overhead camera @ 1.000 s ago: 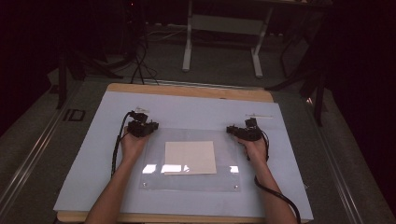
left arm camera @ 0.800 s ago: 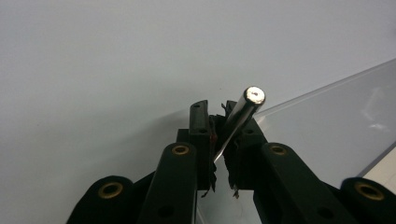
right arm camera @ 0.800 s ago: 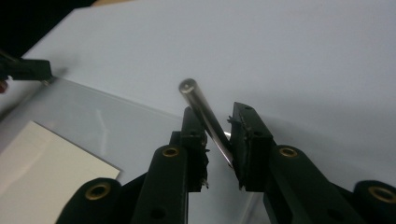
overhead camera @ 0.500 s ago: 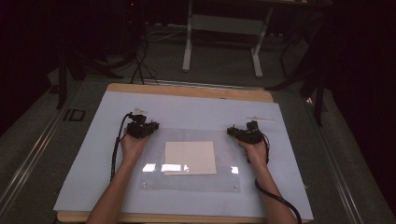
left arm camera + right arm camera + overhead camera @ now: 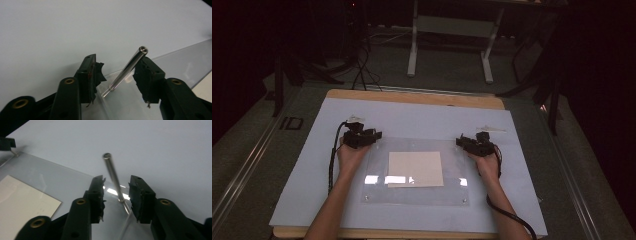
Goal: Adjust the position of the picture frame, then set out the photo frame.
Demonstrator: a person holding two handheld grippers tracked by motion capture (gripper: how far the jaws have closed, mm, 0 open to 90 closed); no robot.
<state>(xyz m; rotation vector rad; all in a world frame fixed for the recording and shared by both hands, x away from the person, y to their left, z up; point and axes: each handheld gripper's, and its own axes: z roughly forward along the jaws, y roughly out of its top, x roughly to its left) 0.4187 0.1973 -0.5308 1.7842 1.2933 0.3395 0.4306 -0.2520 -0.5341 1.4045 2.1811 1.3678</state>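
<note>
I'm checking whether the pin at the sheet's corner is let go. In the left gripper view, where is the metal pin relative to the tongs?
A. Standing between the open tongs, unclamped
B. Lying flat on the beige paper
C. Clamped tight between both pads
A: the metal pin stands on the clear sheet between the left tongs, whose jaws have just been opening, with a gap on its left side.

A clear acrylic sheet (image 5: 417,195) lies on the pale blue mat (image 5: 302,190), bearing a cream paper square (image 5: 415,168). The silver metal pins (image 5: 130,66) gleam between black jaws; the tabletop's edge (image 5: 412,96) is light wood.

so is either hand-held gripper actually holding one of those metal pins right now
No. The left hand-held gripper and right hand-held gripper have just been opening; each metal pin stands between the pads, ungripped, in the clear plate.
</note>
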